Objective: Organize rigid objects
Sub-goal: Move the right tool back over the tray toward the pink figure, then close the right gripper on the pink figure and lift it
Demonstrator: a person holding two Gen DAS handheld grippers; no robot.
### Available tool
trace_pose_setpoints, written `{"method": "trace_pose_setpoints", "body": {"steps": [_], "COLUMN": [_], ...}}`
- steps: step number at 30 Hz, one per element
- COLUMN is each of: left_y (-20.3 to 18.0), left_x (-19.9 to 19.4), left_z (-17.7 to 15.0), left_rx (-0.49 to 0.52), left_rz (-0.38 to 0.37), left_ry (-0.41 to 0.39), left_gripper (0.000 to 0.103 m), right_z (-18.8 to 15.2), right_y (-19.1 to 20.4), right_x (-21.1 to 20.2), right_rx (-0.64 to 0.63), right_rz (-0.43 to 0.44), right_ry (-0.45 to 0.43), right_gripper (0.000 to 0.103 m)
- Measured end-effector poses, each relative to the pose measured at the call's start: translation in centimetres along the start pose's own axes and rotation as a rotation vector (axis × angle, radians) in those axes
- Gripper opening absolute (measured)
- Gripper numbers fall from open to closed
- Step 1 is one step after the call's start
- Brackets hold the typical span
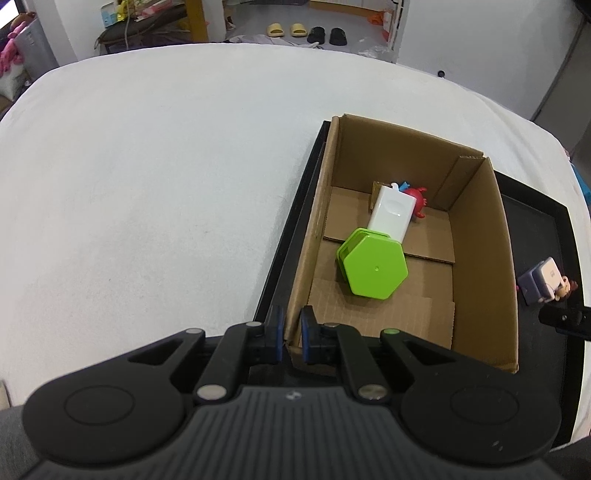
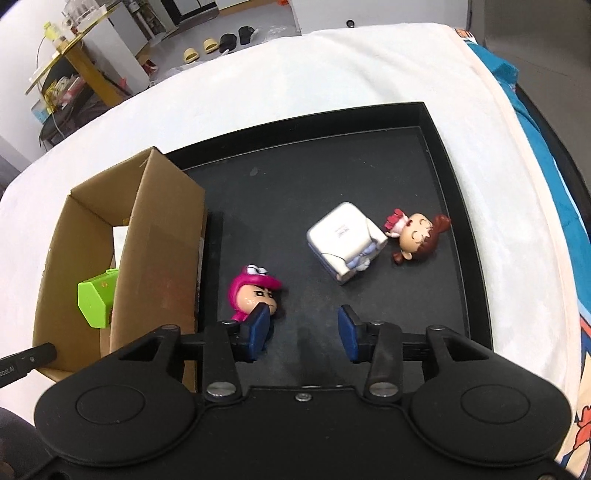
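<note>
Sitting on a black tray (image 2: 443,155), the cardboard box (image 1: 476,258) holds a green hexagon (image 1: 373,271) leaning on a white block (image 1: 391,212), with a red toy (image 1: 419,201) and something blue tucked behind the block at the far end. Left gripper (image 1: 291,338) has its blue pads nearly together, straddling the box's near corner wall; whether they pinch the cardboard I cannot tell. On the tray floor right of the box lie a pink-hooded figure (image 2: 255,291), a white cube (image 2: 345,240) and a brown-haired doll (image 2: 417,236), the doll touching the cube. Right gripper (image 2: 303,328) hangs over the tray with fingers wide apart, gripping nothing, its left pad just in front of the pink figure. Tray and box rest on a white cloth (image 1: 147,184). Beyond it, yellow slippers (image 1: 286,30) and black slippers (image 1: 327,36) stand on a grey floor.
</note>
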State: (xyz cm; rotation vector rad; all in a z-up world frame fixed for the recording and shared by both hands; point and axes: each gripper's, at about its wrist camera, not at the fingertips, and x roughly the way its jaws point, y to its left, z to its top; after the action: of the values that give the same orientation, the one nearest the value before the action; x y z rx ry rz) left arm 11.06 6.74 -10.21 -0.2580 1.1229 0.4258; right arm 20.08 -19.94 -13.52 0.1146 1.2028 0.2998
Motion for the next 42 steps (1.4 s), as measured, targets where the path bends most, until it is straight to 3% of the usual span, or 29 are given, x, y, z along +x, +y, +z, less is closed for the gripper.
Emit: {"method": "trace_pose_setpoints", "body": {"steps": [5, 21, 24, 26, 27, 29, 42], "left_y": [0.0, -1.4, -1.6, -1.6, -1.8, -3.2, -4.0], "left_x": [0.1, 1.1, 1.4, 1.7, 1.7, 0.9, -0.7], "left_z": [0.0, 1.4, 1.5, 1.9, 1.8, 0.7, -2.4], "left_rx": [-0.022, -0.023, -0.02, -0.023, -0.021, -0.019, -0.025], "left_rz": [0.03, 0.179, 0.195, 0.207, 0.213, 0.222, 0.213], "left_ry": [-0.018, -0.047, -0.05, -0.052, -0.054, -0.057, -0.067], "left_gripper": [0.009, 0.011, 0.012, 0.012, 0.012, 0.012, 0.012], "right_z": [0.0, 0.4, 0.0, -0.1, -0.1, -0.3, -0.6], "right_y": [0.0, 1.9, 2.2, 2.6, 2.7, 3.0, 3.1], "right_x": [0.3, 3.1, 3.7, 4.1, 4.3, 4.2, 0.3], "right_rx": [-0.007, 0.079, 0.092, 0.087, 0.083, 0.068, 0.044], "right_rz": [0.01, 0.102, 0.098, 0.096, 0.093, 0.085, 0.094], "right_ry": [-0.004, 0.043, 0.044, 0.036, 0.035, 0.024, -0.033], "right_gripper": [0.057, 0.058, 0.058, 0.05, 0.034, 0.034, 0.032]}}
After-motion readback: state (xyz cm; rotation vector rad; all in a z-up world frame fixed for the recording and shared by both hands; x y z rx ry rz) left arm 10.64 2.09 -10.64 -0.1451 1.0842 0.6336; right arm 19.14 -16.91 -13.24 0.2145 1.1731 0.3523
